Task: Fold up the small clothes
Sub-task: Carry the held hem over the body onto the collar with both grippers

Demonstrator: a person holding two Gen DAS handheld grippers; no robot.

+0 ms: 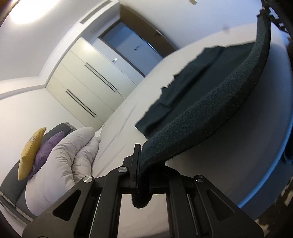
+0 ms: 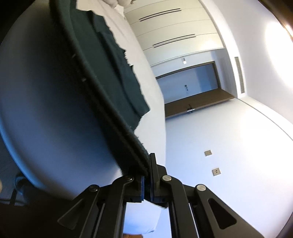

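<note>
A dark green garment [image 1: 192, 95] hangs stretched between my two grippers above a white bed [image 1: 228, 155]. Its thick hem band [image 1: 210, 117] runs from my left gripper [image 1: 141, 164], which is shut on one corner, up to the far right where the right gripper [image 1: 265, 12] holds the other end. In the right wrist view my right gripper [image 2: 147, 170] is shut on the same garment [image 2: 113, 73], whose band [image 2: 102, 102] stretches up and left. The rest of the cloth drapes onto the bed [image 2: 45, 109].
White pillows [image 1: 60, 161] with a purple cushion [image 1: 47, 152] and a yellow cushion [image 1: 31, 152] lie at the head of the bed. White wardrobe doors [image 1: 87, 87] and a doorway [image 1: 131, 49] stand behind. The wardrobe [image 2: 174, 27] and wall [image 2: 228, 137] also show in the right wrist view.
</note>
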